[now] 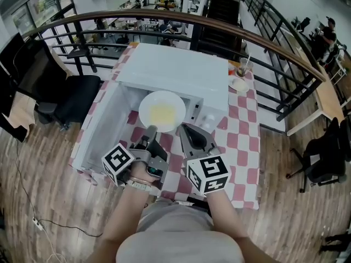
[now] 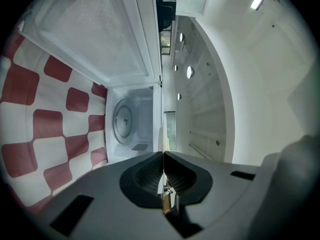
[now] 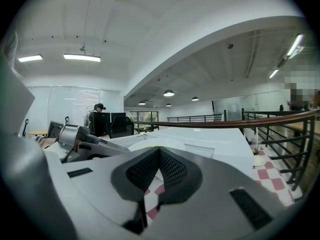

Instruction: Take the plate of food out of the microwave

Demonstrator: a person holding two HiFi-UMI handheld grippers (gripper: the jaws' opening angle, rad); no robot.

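A white plate (image 1: 162,112) with yellow food hangs level in front of the open white microwave (image 1: 175,64). My left gripper (image 1: 151,129) is shut on the plate's near rim. In the left gripper view the gripper (image 2: 163,154) is rolled onto its side and the plate's rim (image 2: 161,134) shows edge-on between the closed jaws. Beyond it lie the empty cavity and its glass turntable (image 2: 122,120). My right gripper (image 1: 186,127) sits just right of the plate, near its rim, shut with nothing in it. In the right gripper view its jaws (image 3: 159,150) meet at the tips.
The microwave door (image 1: 104,130) swings open to the left. The red-and-white checked tablecloth (image 1: 241,141) covers a small table. A glass (image 1: 242,68) and a saucer (image 1: 239,84) stand at its back right. A curved railing (image 1: 263,43) runs behind, and a black chair (image 1: 66,97) stands at left.
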